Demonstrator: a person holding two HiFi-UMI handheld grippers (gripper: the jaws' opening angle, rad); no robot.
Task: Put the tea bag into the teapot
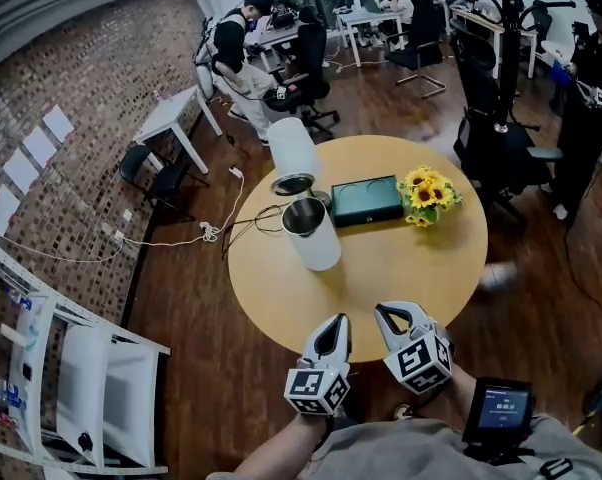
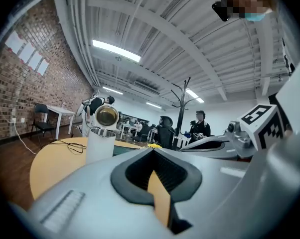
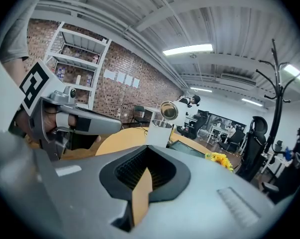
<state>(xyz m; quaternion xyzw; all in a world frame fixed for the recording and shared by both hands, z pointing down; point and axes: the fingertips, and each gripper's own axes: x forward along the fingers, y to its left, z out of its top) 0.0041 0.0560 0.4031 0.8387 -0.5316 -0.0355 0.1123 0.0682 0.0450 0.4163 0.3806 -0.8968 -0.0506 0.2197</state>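
Note:
A white teapot [image 1: 312,236] stands on the round wooden table [image 1: 401,268], left of its middle, with its hinged lid [image 1: 292,160] tipped open toward the far side. It shows as well in the left gripper view, teapot [image 2: 99,144], and in the right gripper view, teapot [image 3: 159,132]. No tea bag can be made out in any view. My left gripper [image 1: 335,322] and right gripper [image 1: 387,312] hover side by side over the table's near edge, both shut with nothing in them, jaws pointing at the teapot. Each gripper view shows its own closed jaws: left gripper [image 2: 155,183], right gripper [image 3: 142,183].
A dark green tray [image 1: 367,200] lies right of the teapot, with a bunch of sunflowers [image 1: 428,194] beside it. A black cable [image 1: 253,218] runs off the table's left side. Office chairs, a coat stand [image 1: 501,48], a white shelf [image 1: 71,368] and several seated people surround the table.

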